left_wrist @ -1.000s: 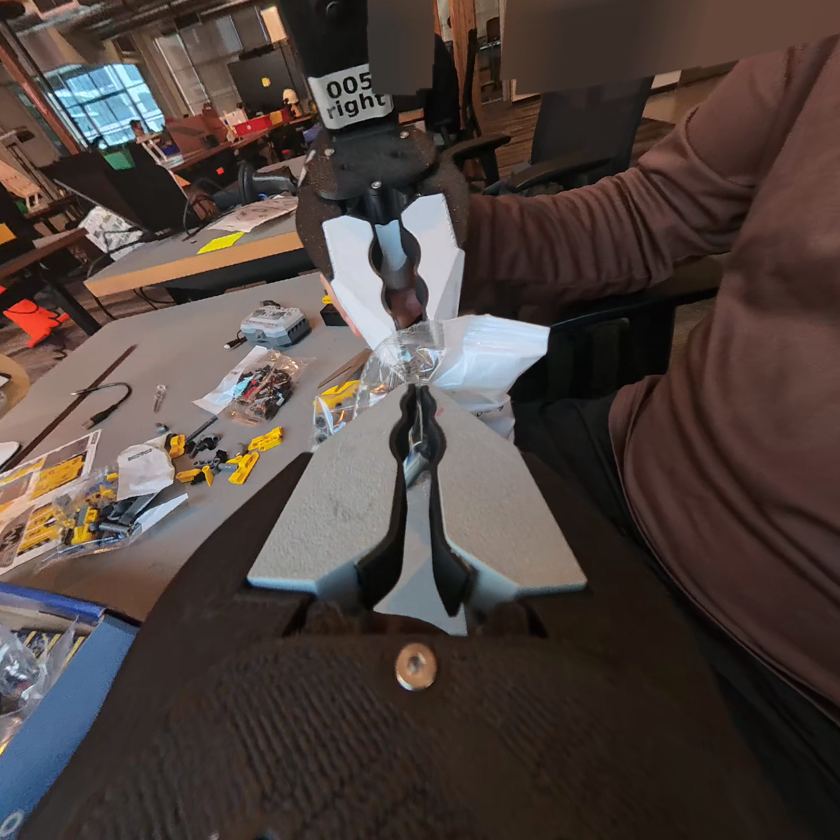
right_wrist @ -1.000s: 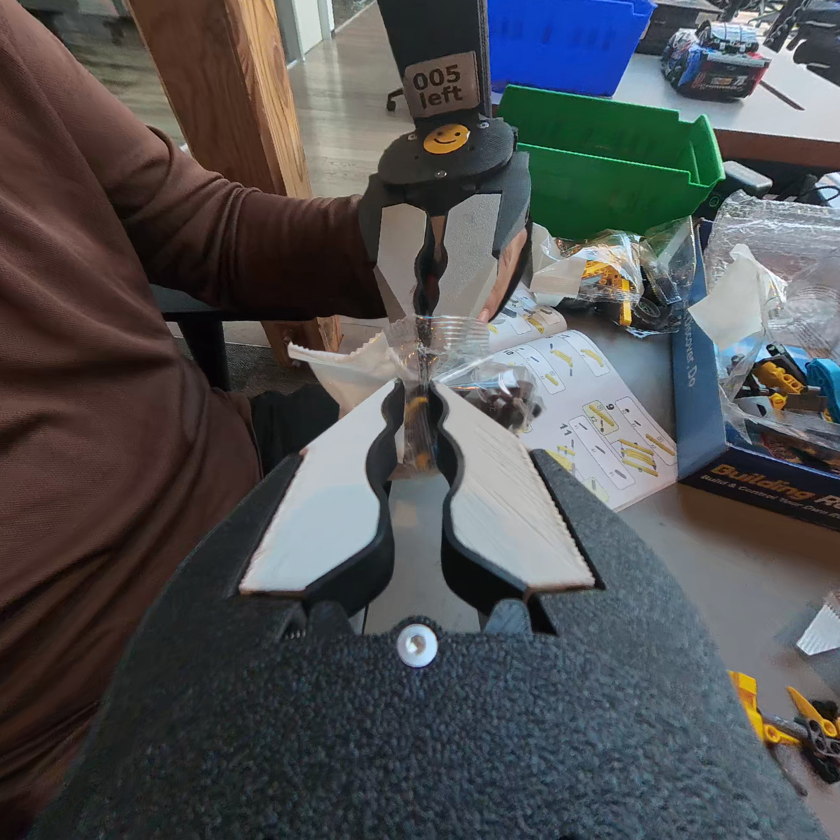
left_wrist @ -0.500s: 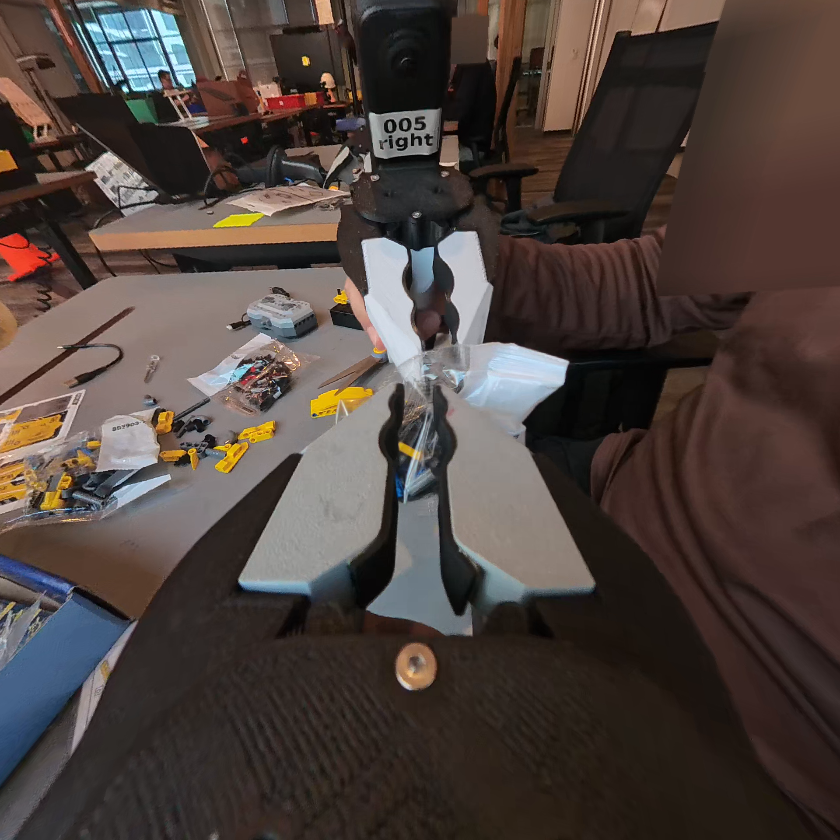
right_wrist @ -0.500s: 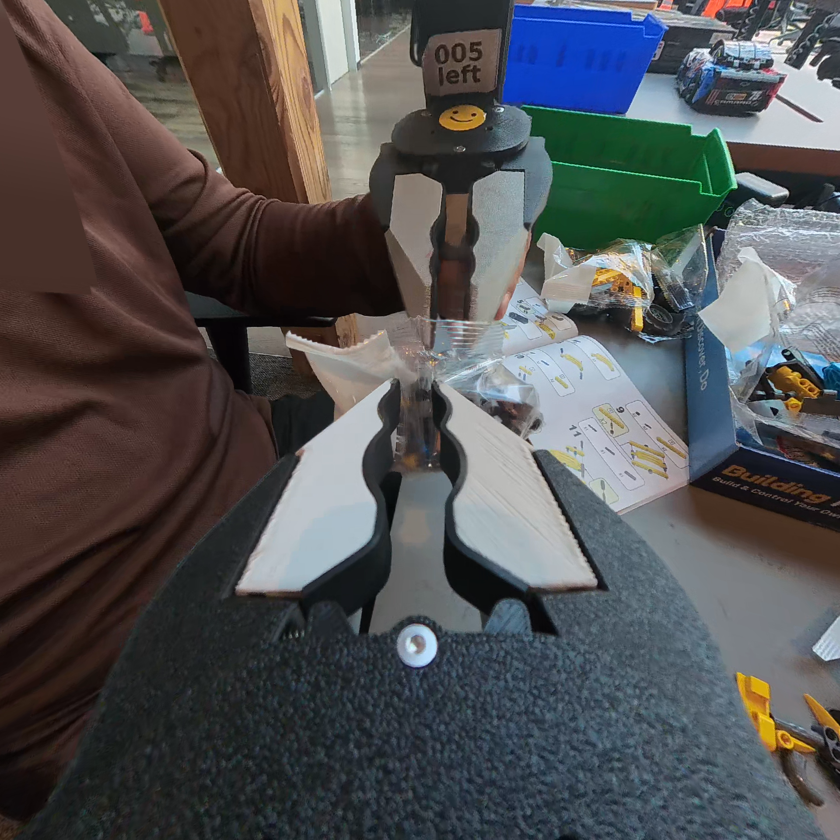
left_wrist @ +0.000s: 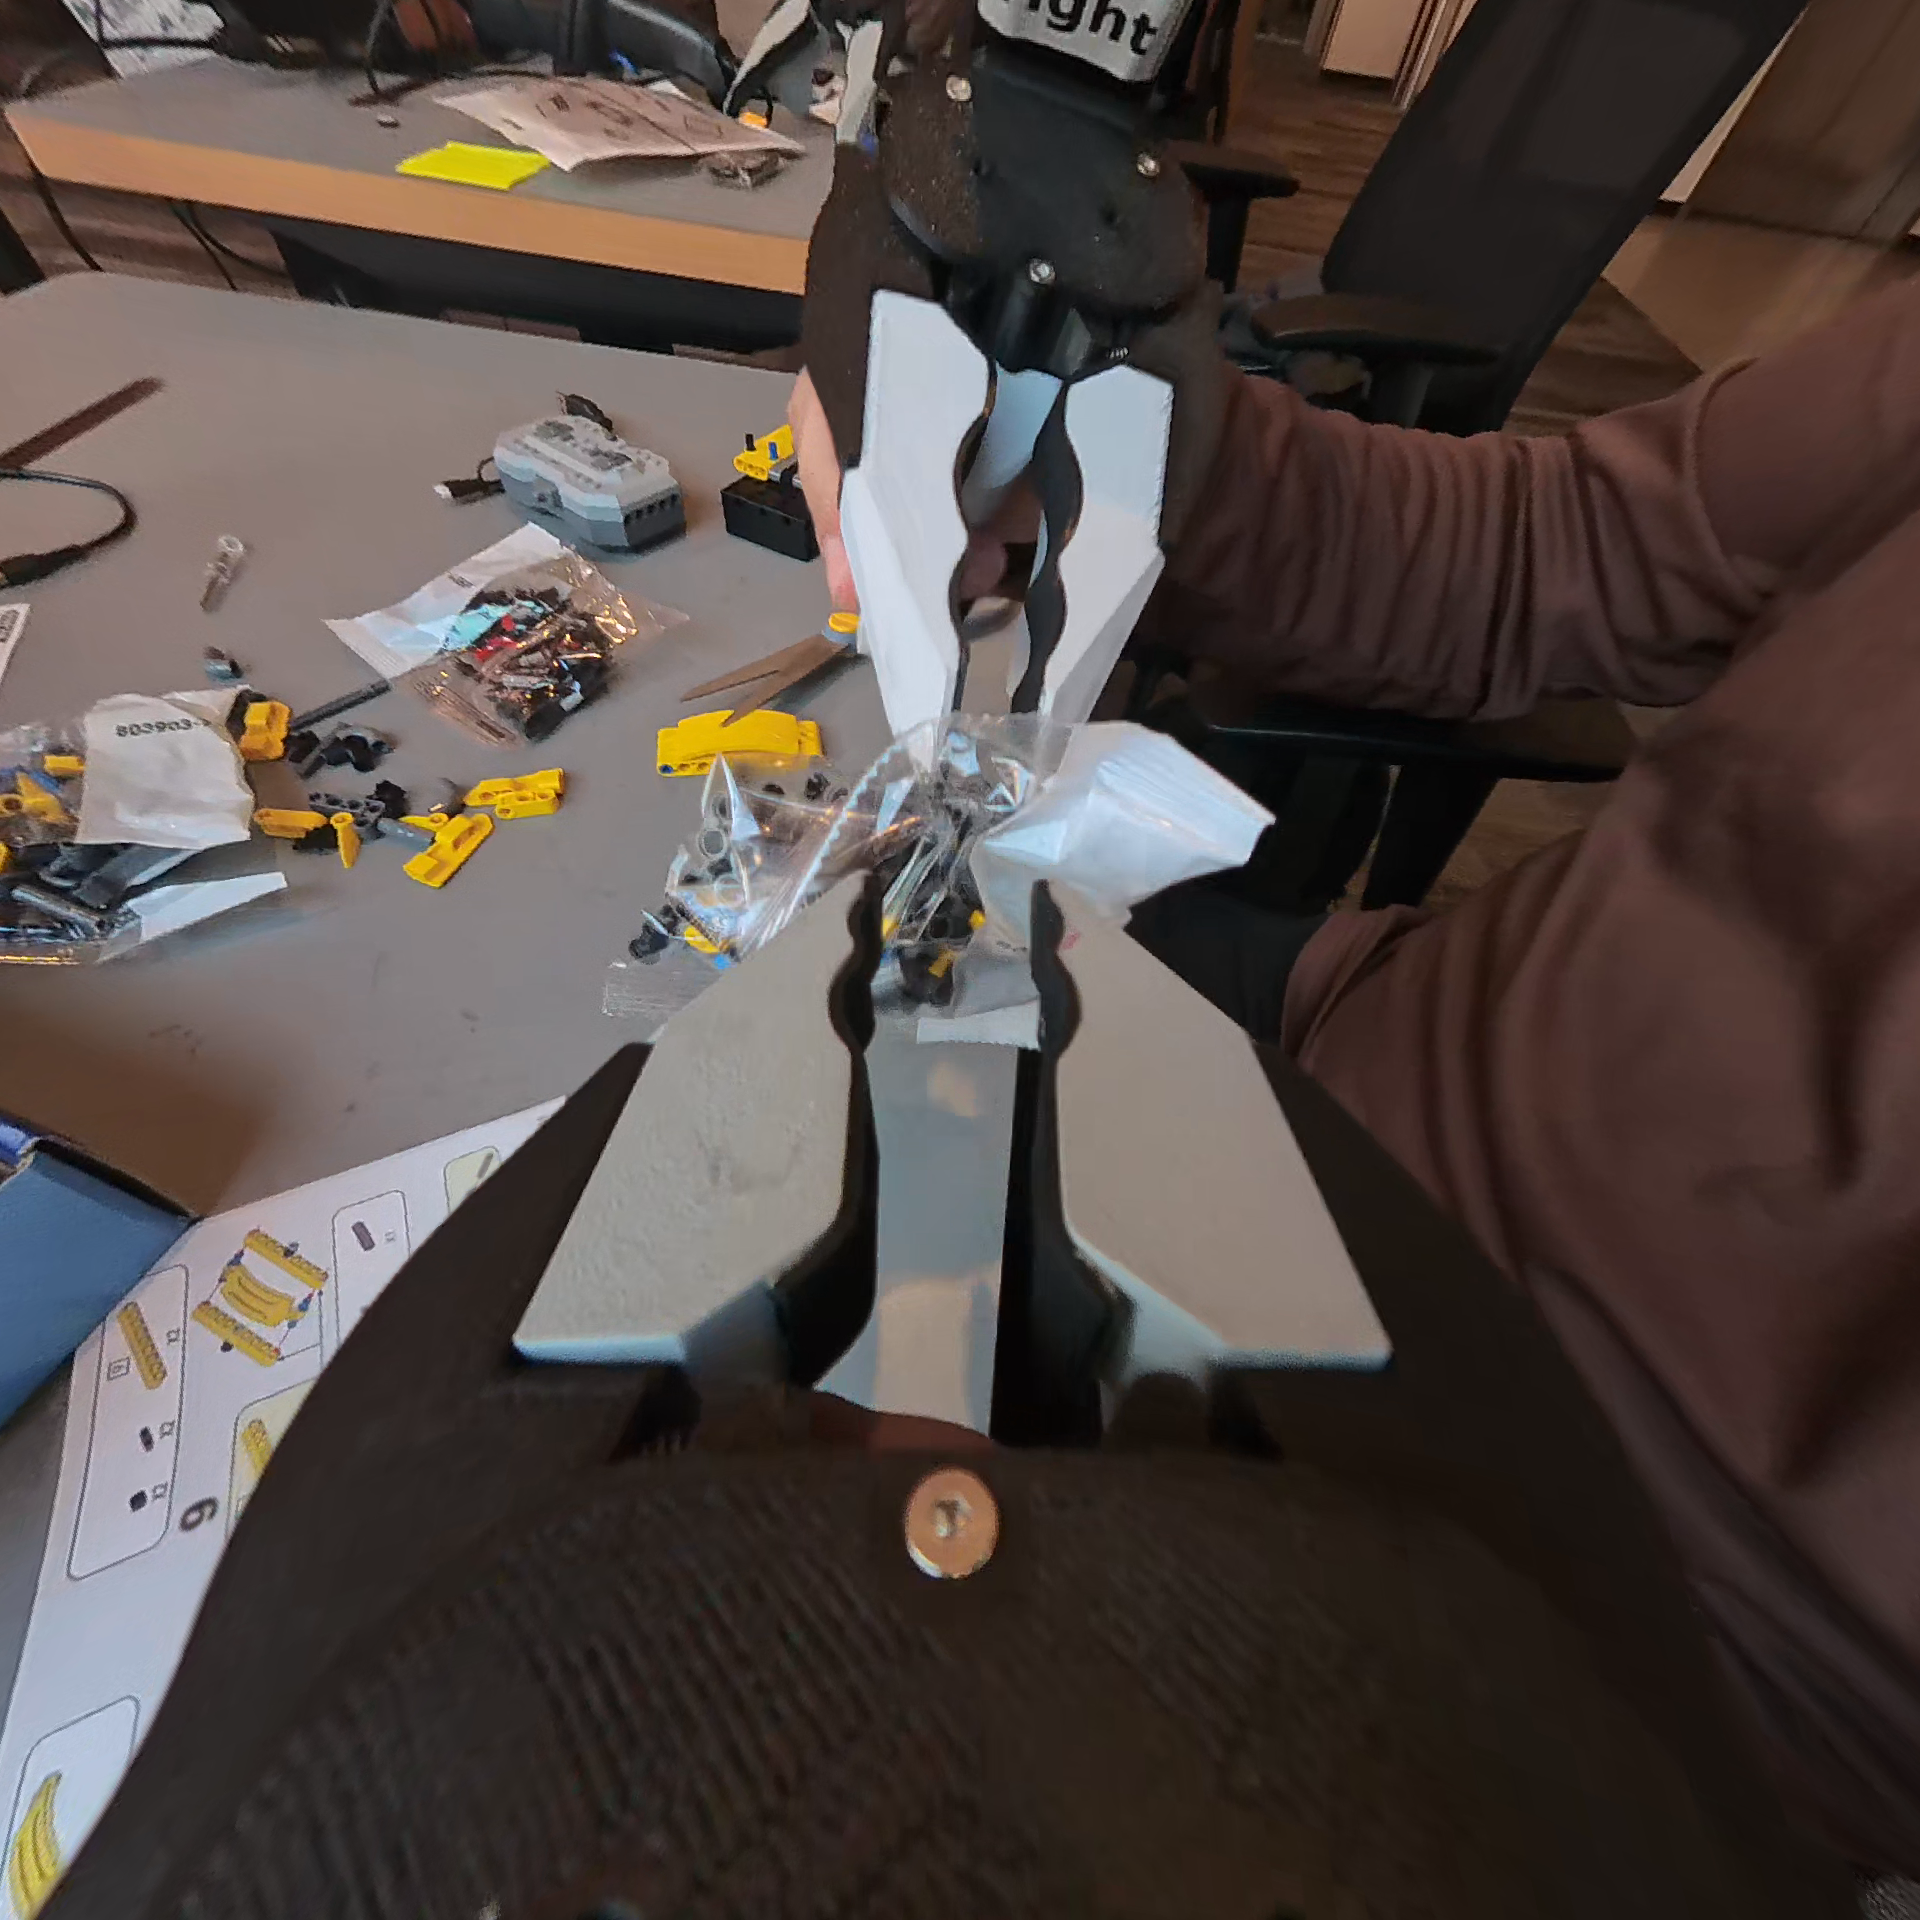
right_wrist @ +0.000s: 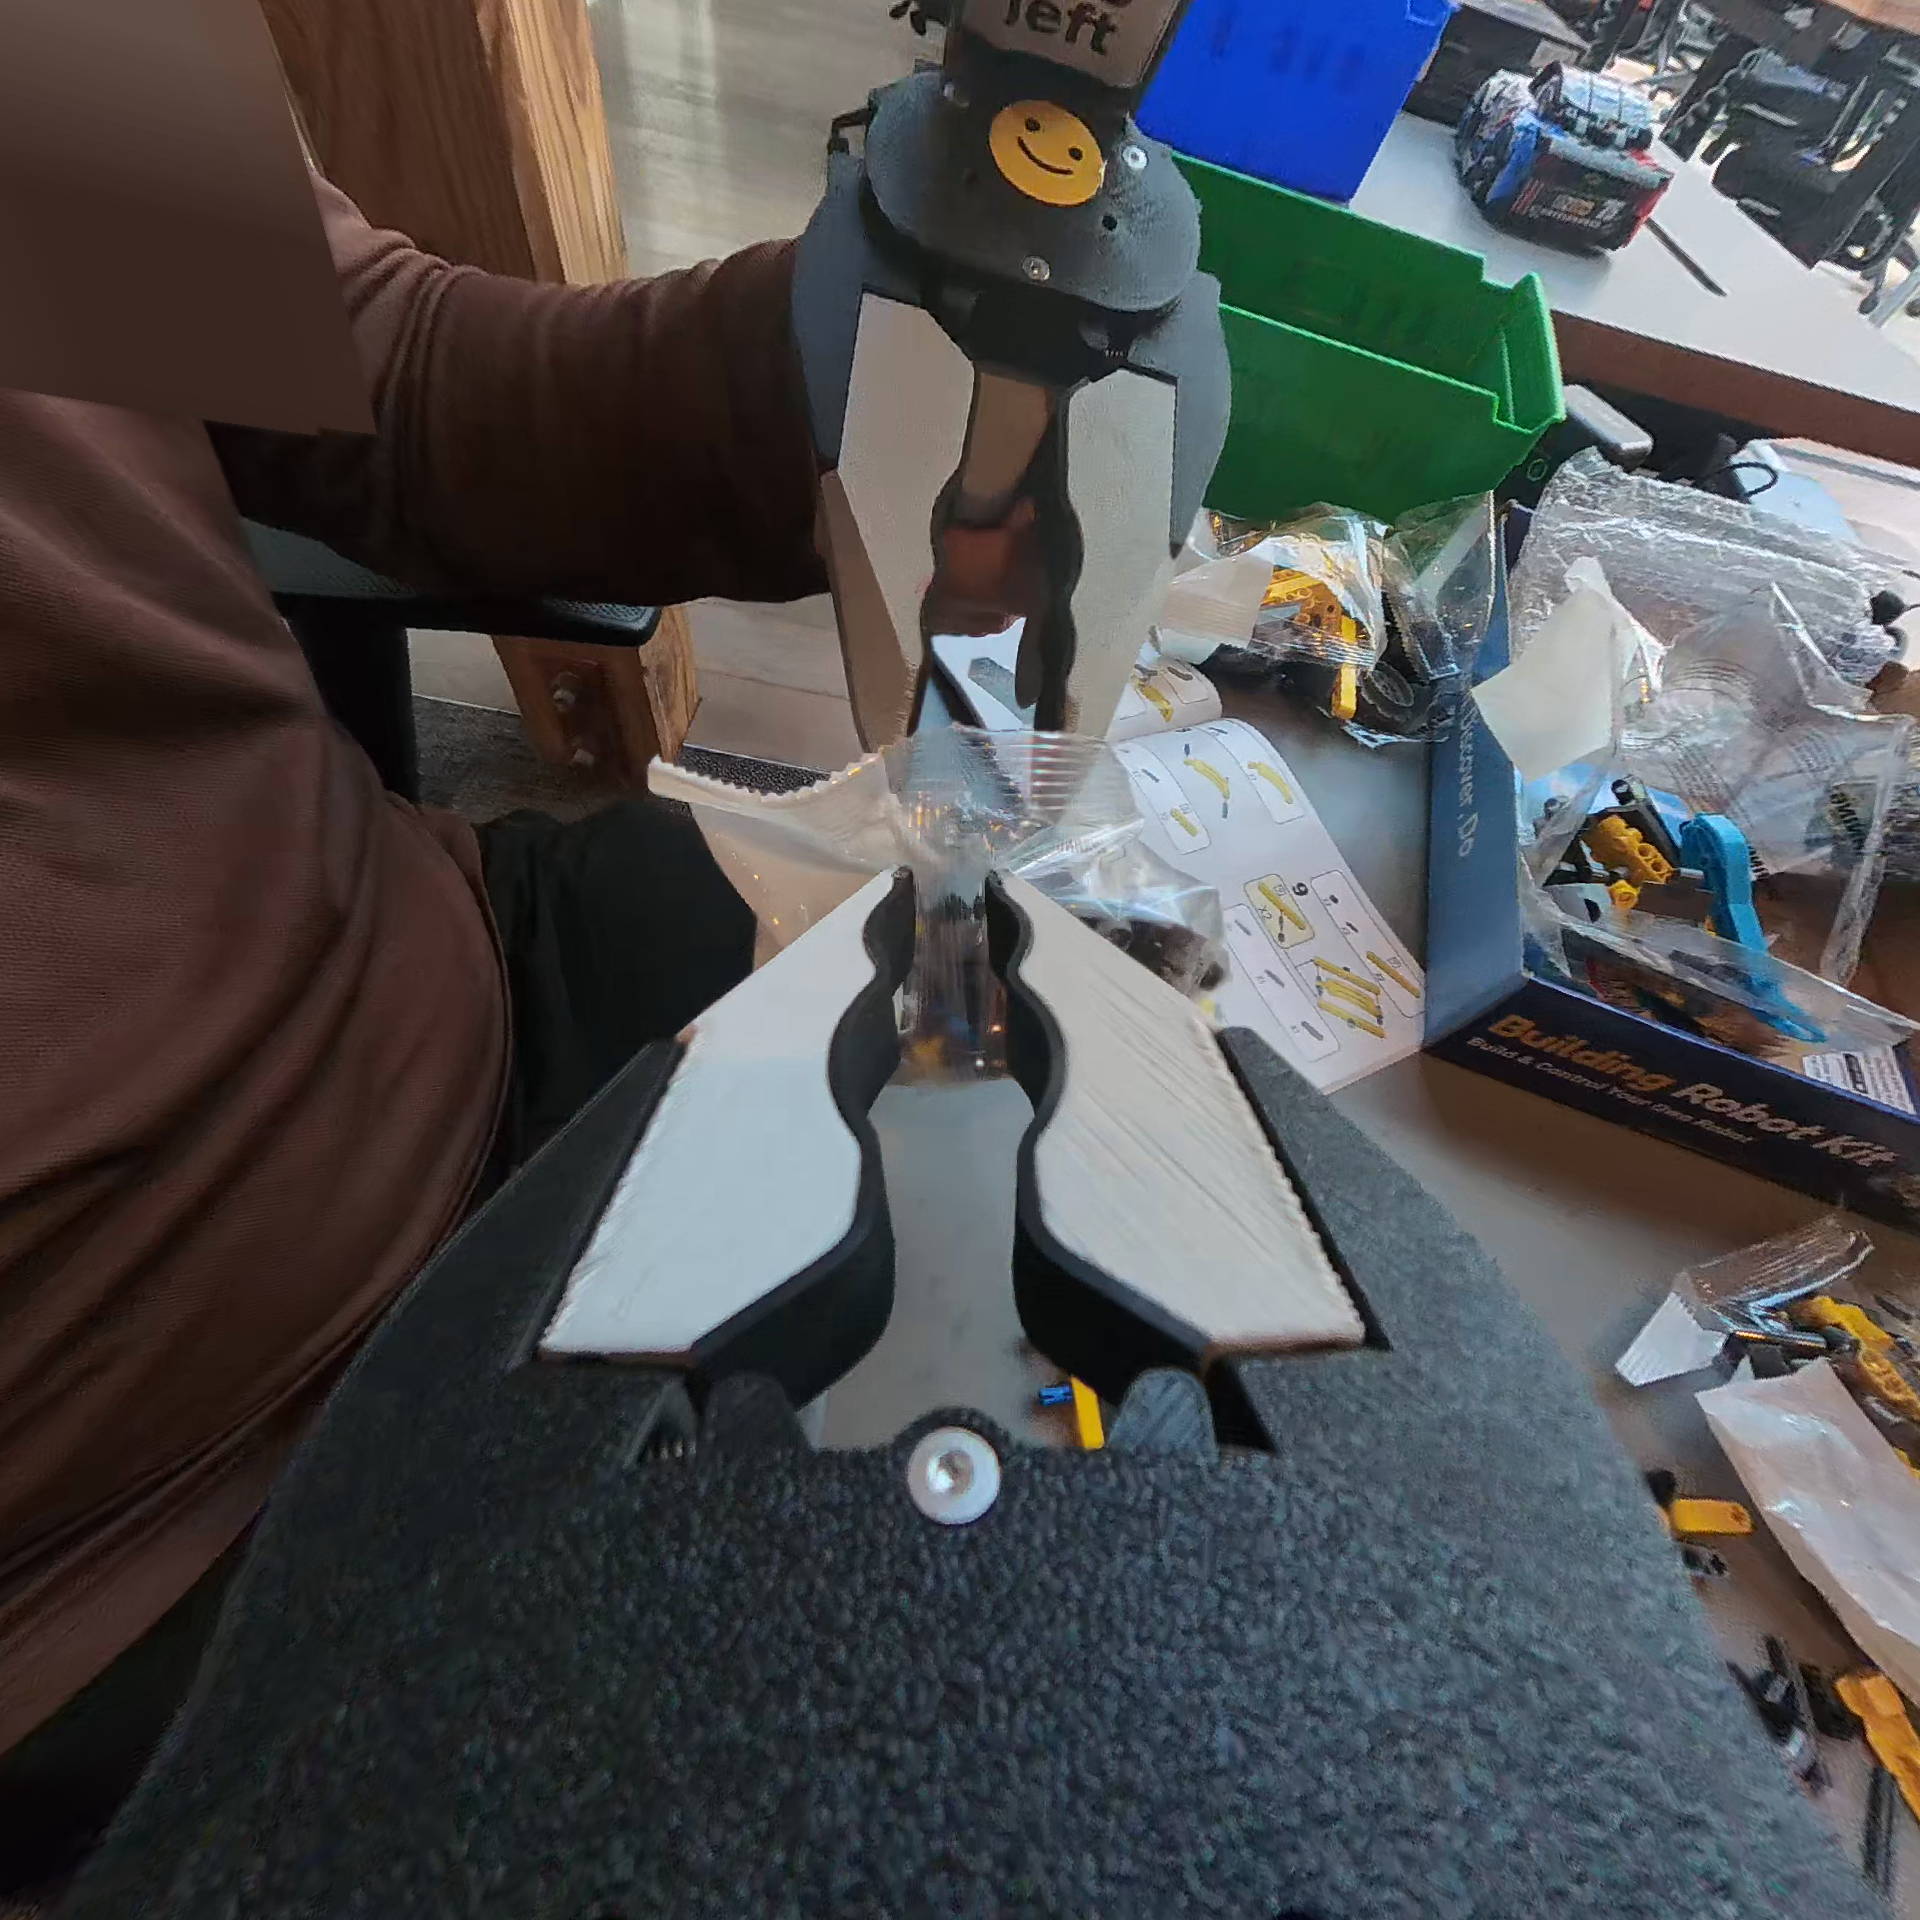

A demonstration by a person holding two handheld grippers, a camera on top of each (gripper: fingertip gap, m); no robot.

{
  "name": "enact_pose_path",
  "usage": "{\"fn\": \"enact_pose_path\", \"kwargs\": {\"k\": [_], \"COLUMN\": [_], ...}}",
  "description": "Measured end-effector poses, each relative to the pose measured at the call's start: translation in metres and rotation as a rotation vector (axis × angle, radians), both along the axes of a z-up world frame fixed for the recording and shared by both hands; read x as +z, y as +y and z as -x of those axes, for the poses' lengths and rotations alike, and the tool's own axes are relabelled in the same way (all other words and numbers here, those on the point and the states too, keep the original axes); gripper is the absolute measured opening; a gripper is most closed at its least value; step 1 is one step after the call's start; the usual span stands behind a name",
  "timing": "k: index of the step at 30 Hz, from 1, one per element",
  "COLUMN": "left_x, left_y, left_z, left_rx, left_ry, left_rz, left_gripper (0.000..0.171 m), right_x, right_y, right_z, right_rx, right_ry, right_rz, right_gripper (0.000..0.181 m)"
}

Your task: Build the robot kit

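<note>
A small clear plastic bag (left_wrist: 821, 831) of black and yellow building parts, with a white crumpled end, hangs just above the grey table's near edge (left_wrist: 416, 1018). My right gripper (right_wrist: 951, 883) is shut on the bag's neck (right_wrist: 977, 800); it also shows in the left wrist view (left_wrist: 992, 717), coming down from above. My left gripper (left_wrist: 951, 914) is open, its fingertips standing either side of the bag's lower part without pinching it. It faces the right gripper in the right wrist view (right_wrist: 987, 717).
On the table lie scissors (left_wrist: 769, 665), another parts bag (left_wrist: 520, 644), a grey block (left_wrist: 587, 483), loose yellow pieces (left_wrist: 738, 743) and an instruction booklet (right_wrist: 1278, 883). A blue box (right_wrist: 1662, 1039) and a green bin (right_wrist: 1351, 343) stand to the right. A person's brown sleeve is close.
My left gripper's jaws have parted and let go of the bag. My right gripper keeps its hold. Both grippers and the bag have come lower, nearer the table.
</note>
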State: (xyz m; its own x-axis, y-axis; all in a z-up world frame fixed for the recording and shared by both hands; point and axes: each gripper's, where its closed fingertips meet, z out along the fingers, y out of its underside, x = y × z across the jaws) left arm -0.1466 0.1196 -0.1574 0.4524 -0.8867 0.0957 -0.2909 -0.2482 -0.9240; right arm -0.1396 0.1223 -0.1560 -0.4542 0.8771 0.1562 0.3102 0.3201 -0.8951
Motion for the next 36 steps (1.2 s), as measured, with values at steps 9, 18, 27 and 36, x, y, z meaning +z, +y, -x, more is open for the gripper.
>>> {"fn": "enact_pose_path", "kwargs": {"k": [9, 18, 27, 36], "left_x": [-0.005, 0.003, 0.012, 0.014], "left_y": [-0.002, -0.003, -0.010, 0.005], "left_z": [-0.017, -0.023, -0.028, -0.029], "left_rx": [-0.050, -0.099, -0.180, -0.103], "left_ry": [-0.038, -0.186, -0.338, -0.369], "left_rz": [0.042, 0.136, 0.259, 0.245], "left_gripper": [0.019, 0.006, 0.010, 0.000], "right_x": [0.001, 0.002, 0.007, 0.009], "right_y": [-0.004, -0.009, -0.014, -0.001], "right_z": [-0.004, -0.008, -0.013, -0.017], "right_rx": [0.050, 0.089, 0.119, 0.066], "right_ry": [0.030, 0.035, 0.047, 0.035], "right_rz": [0.017, 0.050, 0.033, 0.028], "right_gripper": [0.013, 0.012, 0.011, 0.008]}}
